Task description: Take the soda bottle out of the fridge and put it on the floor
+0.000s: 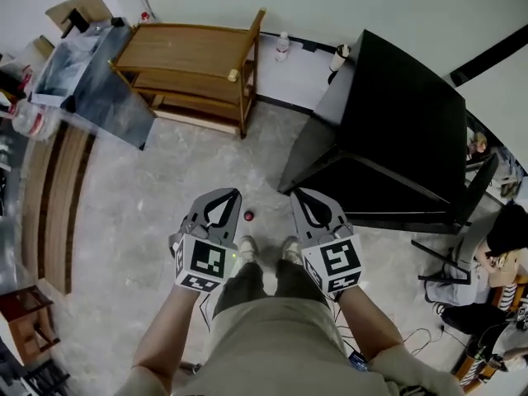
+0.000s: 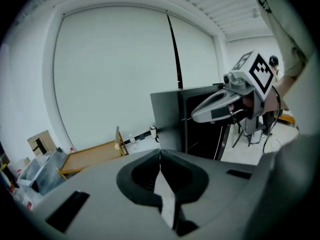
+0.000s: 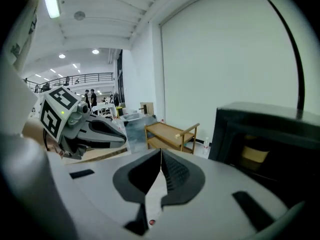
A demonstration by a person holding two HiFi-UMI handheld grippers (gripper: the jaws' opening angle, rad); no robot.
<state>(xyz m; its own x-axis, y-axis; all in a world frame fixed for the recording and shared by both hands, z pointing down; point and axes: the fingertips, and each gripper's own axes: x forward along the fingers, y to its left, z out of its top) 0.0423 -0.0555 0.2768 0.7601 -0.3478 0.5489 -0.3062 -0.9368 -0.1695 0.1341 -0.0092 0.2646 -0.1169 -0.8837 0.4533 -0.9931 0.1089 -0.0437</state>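
1. A pale mottled stone floor fills the head view, seen steeply from above by a standing person.
2. A tall black box-shaped fridge stands right of centre. A light wooden two-shelf trolley stands well apart from it, by the wall.
3. The left tongs and right tongs are held side by side above the person's pale shoes. Each pair is pressed fully together with nothing between, so both are empty.
4. A small round red-topped object, probably the soda bottle seen cap-on from above, stands on the floor just ahead of the shoes, apart from the fridge. If so, the task looks finished.
5. Risk: the bottle sits so near the feet that a forward step could kick it over and send it rolling.
6. Only the head view shows the bottle's place clearly. The right gripper view catches just a red speck beneath its tongs, and the left gripper view misses it altogether. Only the right gripper view shows something yellowish inside the fridge front.
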